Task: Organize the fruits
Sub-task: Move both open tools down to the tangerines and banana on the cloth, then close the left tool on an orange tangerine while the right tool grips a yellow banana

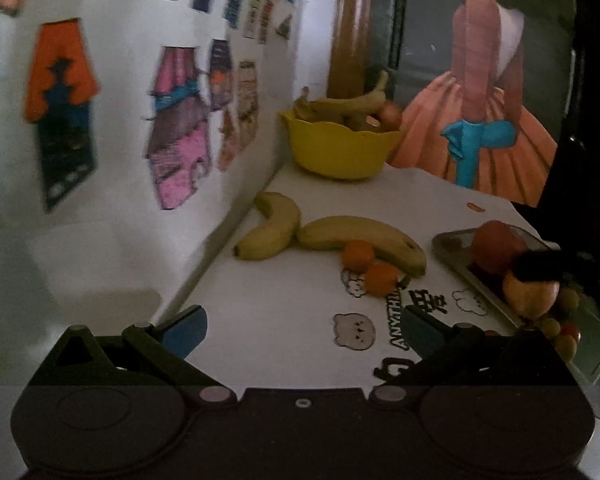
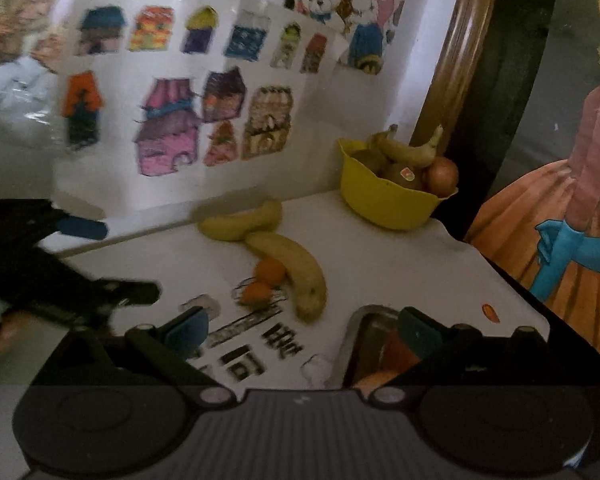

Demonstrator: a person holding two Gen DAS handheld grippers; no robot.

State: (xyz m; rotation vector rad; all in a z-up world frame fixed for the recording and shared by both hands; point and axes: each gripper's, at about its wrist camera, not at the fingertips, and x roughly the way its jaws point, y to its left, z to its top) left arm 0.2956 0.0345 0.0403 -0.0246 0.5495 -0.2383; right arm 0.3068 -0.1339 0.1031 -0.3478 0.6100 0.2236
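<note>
Two bananas (image 1: 364, 238) (image 2: 296, 266) lie on the white table, with two small oranges (image 1: 358, 255) (image 2: 269, 271) touching the nearer one. A yellow bowl (image 1: 340, 148) (image 2: 384, 200) at the back holds bananas, an apple and other fruit. A metal tray (image 1: 452, 246) (image 2: 354, 344) on the right holds a red fruit (image 1: 498, 246), an orange-yellow fruit (image 1: 530, 292) and small round fruits. My left gripper (image 1: 304, 328) is open above the table's near part, empty. My right gripper (image 2: 304, 332) is open over the tray's left edge, empty; its dark tip (image 1: 540, 264) shows above the tray.
A white wall (image 1: 140, 100) with coloured house drawings runs along the table's left side. A painting of an orange dress (image 1: 480, 120) stands behind the table at right. Cartoon stickers and printed letters (image 1: 356, 330) mark the tabletop. The left gripper (image 2: 80, 228) shows at far left.
</note>
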